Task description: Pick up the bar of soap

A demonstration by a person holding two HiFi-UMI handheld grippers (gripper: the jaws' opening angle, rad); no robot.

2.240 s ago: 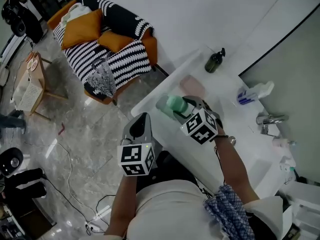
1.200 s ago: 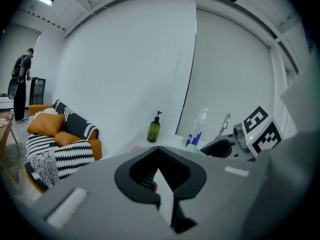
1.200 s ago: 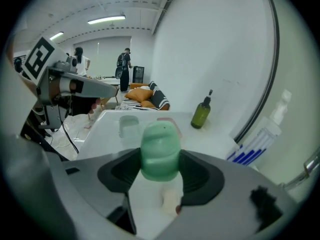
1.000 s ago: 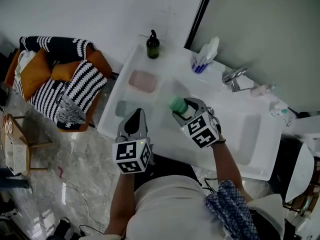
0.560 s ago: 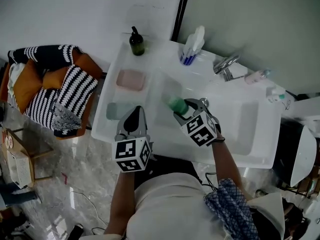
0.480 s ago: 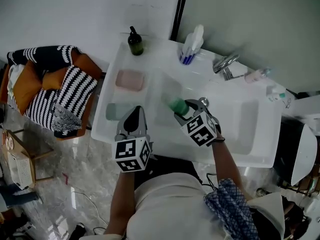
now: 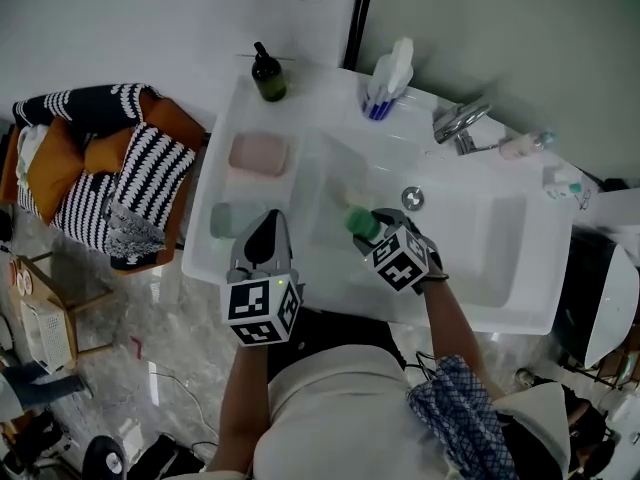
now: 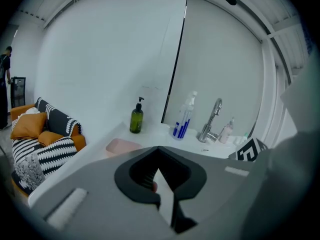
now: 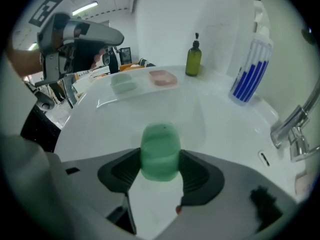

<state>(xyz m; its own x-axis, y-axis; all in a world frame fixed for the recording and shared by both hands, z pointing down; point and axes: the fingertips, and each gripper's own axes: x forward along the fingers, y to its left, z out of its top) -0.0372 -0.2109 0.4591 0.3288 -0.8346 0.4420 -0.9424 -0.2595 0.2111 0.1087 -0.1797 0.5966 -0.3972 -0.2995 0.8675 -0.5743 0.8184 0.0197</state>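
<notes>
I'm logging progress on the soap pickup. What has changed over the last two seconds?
The right claw, shut on the green soap, carried it from over the counter to over the basin. The left claw stayed shut and empty at the counter's front edge.

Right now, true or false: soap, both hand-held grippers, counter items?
1. The right hand-held gripper is shut on the green bar of soap. True.
2. The soap is held over the sink basin. True.
3. The left hand-held gripper grips the pink bar. False: its jaws are together, empty; the pink bar lies on the counter.
4. The pump bottle lies in the basin. False: it stands upright at the counter's corner.
</notes>
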